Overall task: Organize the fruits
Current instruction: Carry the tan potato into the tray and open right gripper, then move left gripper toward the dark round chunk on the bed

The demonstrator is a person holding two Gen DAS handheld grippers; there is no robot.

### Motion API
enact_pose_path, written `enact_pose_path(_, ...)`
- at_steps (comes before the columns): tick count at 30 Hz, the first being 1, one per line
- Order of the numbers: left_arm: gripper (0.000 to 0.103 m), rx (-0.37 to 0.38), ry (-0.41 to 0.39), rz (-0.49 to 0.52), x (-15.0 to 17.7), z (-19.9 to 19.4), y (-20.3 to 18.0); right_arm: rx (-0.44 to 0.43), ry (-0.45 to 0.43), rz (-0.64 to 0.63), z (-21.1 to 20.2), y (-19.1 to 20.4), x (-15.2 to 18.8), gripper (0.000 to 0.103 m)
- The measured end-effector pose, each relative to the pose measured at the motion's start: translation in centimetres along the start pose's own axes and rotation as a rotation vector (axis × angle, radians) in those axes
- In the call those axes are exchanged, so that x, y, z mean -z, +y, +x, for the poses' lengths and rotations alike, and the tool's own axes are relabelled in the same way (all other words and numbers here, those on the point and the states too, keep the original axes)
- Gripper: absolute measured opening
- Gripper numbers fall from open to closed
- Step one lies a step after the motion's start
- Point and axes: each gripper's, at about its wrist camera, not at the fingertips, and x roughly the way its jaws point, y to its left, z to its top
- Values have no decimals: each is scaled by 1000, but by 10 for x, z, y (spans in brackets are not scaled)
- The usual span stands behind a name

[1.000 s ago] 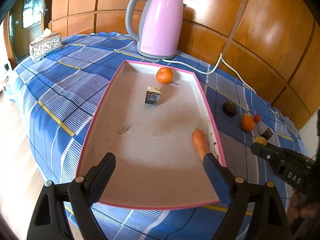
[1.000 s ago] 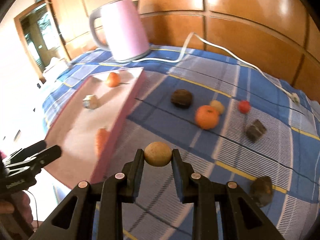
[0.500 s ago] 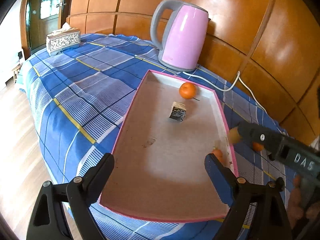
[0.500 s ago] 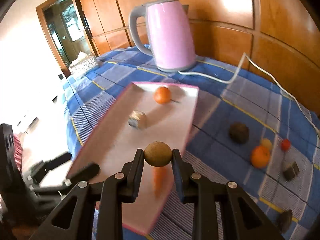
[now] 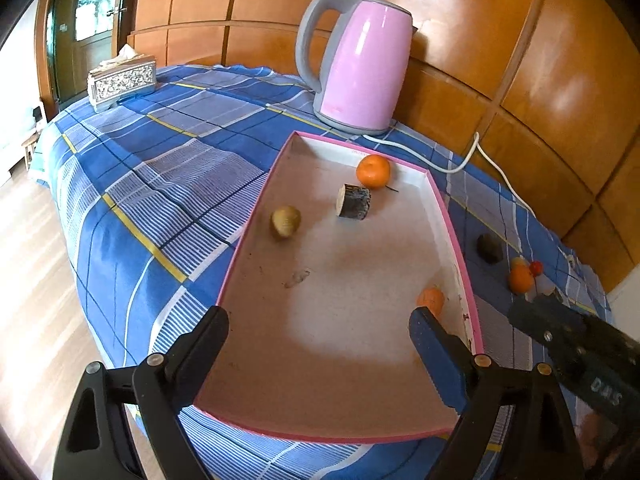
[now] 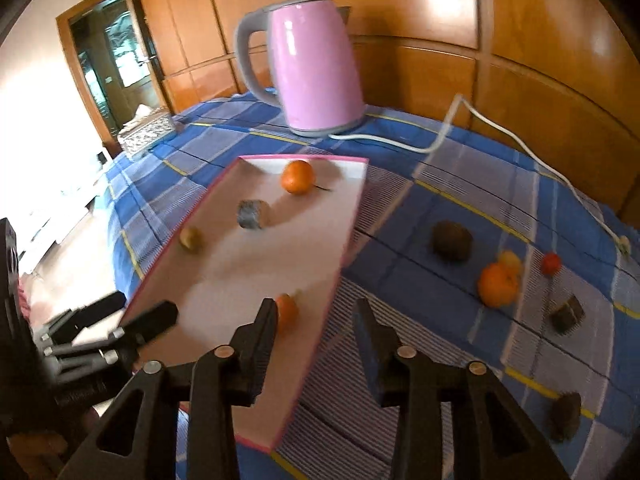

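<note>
1. The left gripper (image 5: pixel 316 332) is wide open and holds nothing. It hangs over the near end of the pink tray (image 5: pixel 256 212).
2. The right gripper (image 6: pixel 316 320) is open too, with nothing between its fingers. It sits over the right rim of the tray (image 6: pixel 348 240), near the near end.
3. In the tray, closest to us, a carrot (image 5: pixel 431 300) lies by the right wall, just past the left gripper's right finger.
4. Farther in, a small round brown fruit (image 5: pixel 285 221) sits by the left wall. It looks blurry.
5. Past that, near the middle, is a short dark log piece (image 5: pixel 353 201).
6. An orange (image 5: pixel 373 171) sits just beyond the log, near the far wall.
7. On the blue checked cloth (image 6: pixel 460 200) to the right of the tray lie more things: a dark brown fruit (image 6: pixel 452 240), an orange fruit (image 6: pixel 498 284) touching a small yellow one (image 6: pixel 510 259), a little red one (image 6: pixel 551 263) and a dark block (image 6: pixel 567 314).
8. Far back stands a pink kettle (image 5: pixel 356 68) with a white cord (image 6: pixel 480 120).
9. A tissue box (image 5: pixel 122 82) sits at the far left.
</note>
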Motion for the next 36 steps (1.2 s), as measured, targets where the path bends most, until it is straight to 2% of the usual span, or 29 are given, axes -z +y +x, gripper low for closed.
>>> enact_pose_path(2,92,6,0,10,1,-1,-2,31,-7,18,-7,-8,9,51)
enact_pose_path(28,92,70,13,196,15,-10,-52,385,-77,367,-80,-150,90,52)
enact_pose_path(36,95,109,11,267,19,-14,-71,524,-92,482,-95,-189,117,52)
